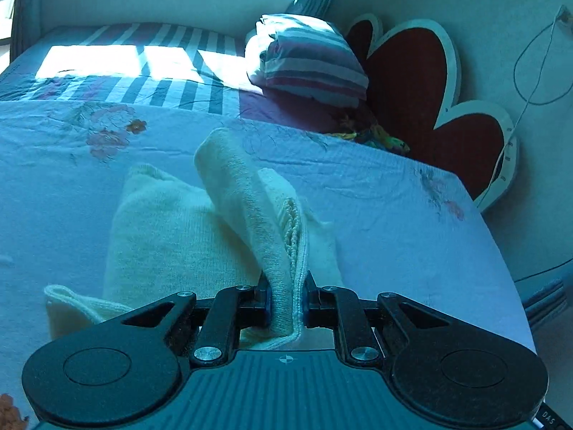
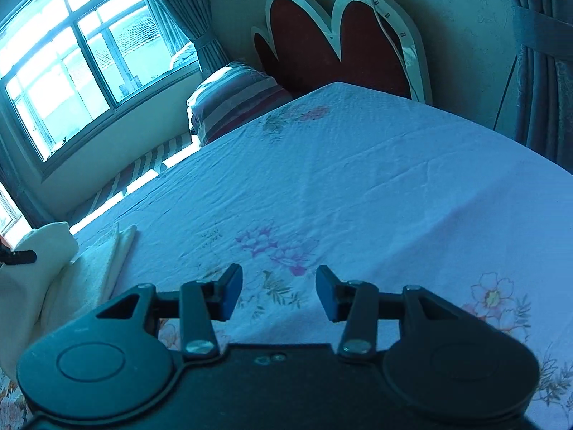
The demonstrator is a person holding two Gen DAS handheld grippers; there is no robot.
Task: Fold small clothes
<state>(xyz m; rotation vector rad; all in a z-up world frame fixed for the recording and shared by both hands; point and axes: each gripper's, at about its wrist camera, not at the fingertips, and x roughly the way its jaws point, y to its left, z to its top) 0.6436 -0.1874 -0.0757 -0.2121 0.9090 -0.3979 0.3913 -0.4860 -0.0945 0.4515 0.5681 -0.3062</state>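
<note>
While a folded edge of the pale yellow knitted garment (image 1: 172, 236) on the floral bedsheet (image 1: 376, 193) is pinched and lifted by the left gripper (image 1: 285, 308), seemingly for folding over, the right gripper (image 2: 279, 292) is held open, empty, above bare sheet.

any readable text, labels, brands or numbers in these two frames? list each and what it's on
"DAS": white letters on the black body of the left gripper, at the bottom right corner of its own wrist view; cut off by the frame edge, so likely part of a longer word.
Small dark marks along the pale rim of the heart-shaped headboard: too small to read.
Nothing readable on the cream knit garment or the floral bedsheet.
</note>
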